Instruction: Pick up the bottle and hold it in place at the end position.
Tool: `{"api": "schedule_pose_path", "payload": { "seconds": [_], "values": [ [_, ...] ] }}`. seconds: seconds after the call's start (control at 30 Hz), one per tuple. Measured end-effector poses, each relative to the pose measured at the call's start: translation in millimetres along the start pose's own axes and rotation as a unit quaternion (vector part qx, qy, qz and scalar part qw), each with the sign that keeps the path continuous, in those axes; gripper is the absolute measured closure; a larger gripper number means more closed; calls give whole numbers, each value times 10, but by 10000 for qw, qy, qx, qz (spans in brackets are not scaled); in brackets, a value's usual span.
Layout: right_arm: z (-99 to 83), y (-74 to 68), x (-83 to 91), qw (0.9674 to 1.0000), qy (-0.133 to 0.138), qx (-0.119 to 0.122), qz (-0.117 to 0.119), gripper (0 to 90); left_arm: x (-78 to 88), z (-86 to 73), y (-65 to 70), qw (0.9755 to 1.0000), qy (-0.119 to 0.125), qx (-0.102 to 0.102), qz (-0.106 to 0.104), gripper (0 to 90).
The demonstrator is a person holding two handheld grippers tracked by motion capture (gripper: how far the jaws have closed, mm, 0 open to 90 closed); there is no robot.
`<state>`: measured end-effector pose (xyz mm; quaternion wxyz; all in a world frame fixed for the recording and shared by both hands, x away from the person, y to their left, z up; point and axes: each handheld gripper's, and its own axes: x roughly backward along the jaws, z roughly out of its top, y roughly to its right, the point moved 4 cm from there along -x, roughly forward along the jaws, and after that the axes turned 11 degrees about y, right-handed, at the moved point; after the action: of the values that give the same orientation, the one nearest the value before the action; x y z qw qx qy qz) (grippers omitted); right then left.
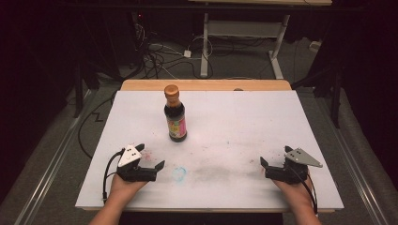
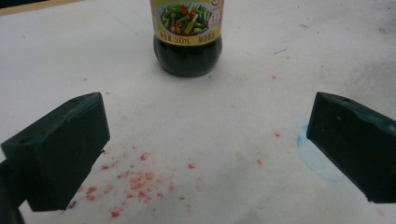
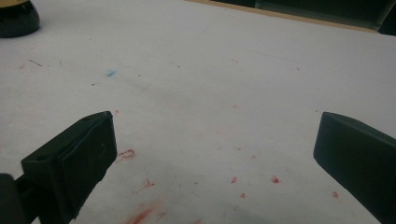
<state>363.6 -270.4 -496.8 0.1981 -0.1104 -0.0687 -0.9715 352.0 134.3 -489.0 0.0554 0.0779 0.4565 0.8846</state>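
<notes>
High view: your two grippers rest at the near edge of the white surface [image 1: 234,117], one at each side, and the bottle [image 1: 175,115] stands upright between them but farther off, left of centre. Your left gripper [image 1: 151,157] sits near left with its jaws spread wide and nothing between them; your right gripper [image 1: 274,157] sits near right, also spread and empty. Both are well apart from the bottle, the left one nearer to it.

The bottle is capped with an orange-brown lid [image 1: 171,90] and holds a dark liquid that fills the body; how high it reaches in the neck you cannot tell. In the left gripper view the bottle's base [image 2: 187,56] stands straight ahead, beyond the gap between your jaws, with a yellow label [image 2: 187,18] showing green vegetables. Red specks [image 2: 135,179] lie on the surface close to the left jaw, and a blue smear [image 2: 313,156] lies by the right jaw.

In the right gripper view the bottle's dark base [image 3: 16,18] sits at the far left corner, well apart from your spread jaws.
</notes>
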Motion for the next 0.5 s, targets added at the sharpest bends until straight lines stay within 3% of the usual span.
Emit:
{"api": "schedule_pose_path", "payload": {
  "seconds": [0.5],
  "values": [
    [0, -2, 3, 10000, 22, 9, 57, 1, 12, 7, 6, 10000, -1, 69, -30, 0]
  ]
}}
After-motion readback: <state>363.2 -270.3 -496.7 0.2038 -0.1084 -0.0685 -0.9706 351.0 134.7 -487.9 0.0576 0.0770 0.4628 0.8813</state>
